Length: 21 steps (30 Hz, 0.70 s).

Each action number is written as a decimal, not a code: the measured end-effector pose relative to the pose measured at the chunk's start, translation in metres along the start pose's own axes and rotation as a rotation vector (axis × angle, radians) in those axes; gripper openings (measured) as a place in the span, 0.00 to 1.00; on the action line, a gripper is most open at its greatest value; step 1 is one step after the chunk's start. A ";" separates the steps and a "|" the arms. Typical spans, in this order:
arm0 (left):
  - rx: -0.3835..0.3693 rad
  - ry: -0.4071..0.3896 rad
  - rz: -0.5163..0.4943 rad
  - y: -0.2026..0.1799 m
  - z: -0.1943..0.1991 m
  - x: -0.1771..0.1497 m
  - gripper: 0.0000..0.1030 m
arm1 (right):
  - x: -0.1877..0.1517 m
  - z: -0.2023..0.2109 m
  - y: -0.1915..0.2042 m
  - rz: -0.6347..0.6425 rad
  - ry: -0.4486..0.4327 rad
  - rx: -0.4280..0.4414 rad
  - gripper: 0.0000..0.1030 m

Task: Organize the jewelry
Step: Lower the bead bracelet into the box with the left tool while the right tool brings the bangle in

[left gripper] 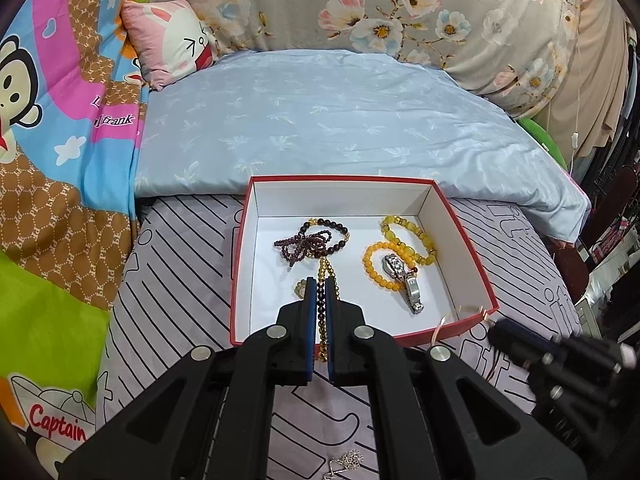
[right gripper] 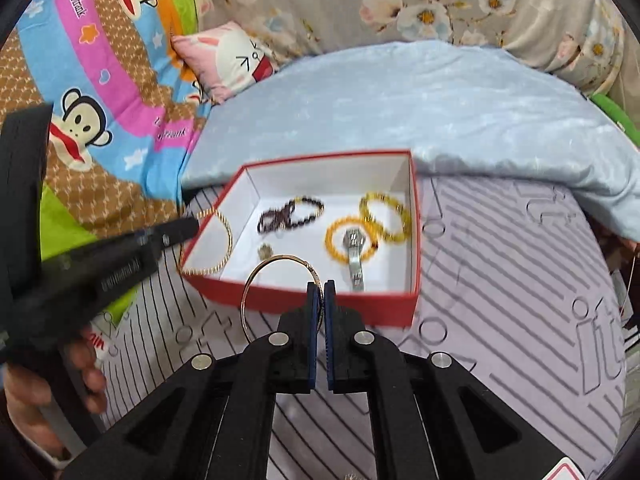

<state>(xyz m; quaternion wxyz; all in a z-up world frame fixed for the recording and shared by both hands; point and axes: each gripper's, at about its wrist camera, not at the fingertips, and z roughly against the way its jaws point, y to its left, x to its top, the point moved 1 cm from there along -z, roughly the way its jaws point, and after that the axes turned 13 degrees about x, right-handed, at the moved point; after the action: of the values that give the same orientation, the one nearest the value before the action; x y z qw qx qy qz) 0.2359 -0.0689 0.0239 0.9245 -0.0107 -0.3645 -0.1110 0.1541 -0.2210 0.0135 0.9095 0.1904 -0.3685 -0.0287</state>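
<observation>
A red box with a white inside [left gripper: 460,236] [right gripper: 414,240] sits on the striped sheet. In it lie a dark bead bracelet [left gripper: 308,240] [right gripper: 288,216], two yellow bead bracelets [left gripper: 408,236] [right gripper: 384,216] and a silver watch [left gripper: 404,280] [right gripper: 354,256]. My left gripper [left gripper: 320,284] is shut on a gold and dark beaded bracelet [left gripper: 321,320] over the box's near edge; in the right wrist view it [right gripper: 192,226] holds that gold loop [right gripper: 228,236] at the box's left corner. My right gripper [right gripper: 320,286] is shut on a thin gold bangle [right gripper: 260,276] in front of the box.
A folded light blue blanket [left gripper: 320,120] lies behind the box. A cartoon quilt [left gripper: 52,160] and a pink pillow [left gripper: 172,40] are at the left. A silver chain [left gripper: 348,460] lies on the sheet under my left gripper. A floral cover [left gripper: 400,8] is at the back.
</observation>
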 end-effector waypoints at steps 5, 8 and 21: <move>-0.005 -0.007 -0.005 -0.002 -0.001 0.004 0.03 | 0.020 -0.004 -0.003 0.004 -0.022 -0.016 0.02; -0.005 -0.011 -0.005 -0.003 -0.004 0.010 0.03 | 0.027 -0.008 -0.006 0.002 -0.025 -0.017 0.02; 0.001 0.006 -0.012 -0.009 -0.038 0.024 0.03 | 0.050 -0.053 -0.014 0.006 0.003 -0.012 0.02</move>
<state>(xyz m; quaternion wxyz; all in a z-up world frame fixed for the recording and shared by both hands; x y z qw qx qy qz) 0.2766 -0.0867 0.0120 0.9250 -0.0078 -0.3616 -0.1162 0.2274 -0.2263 0.0066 0.9112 0.1837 -0.3677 -0.0281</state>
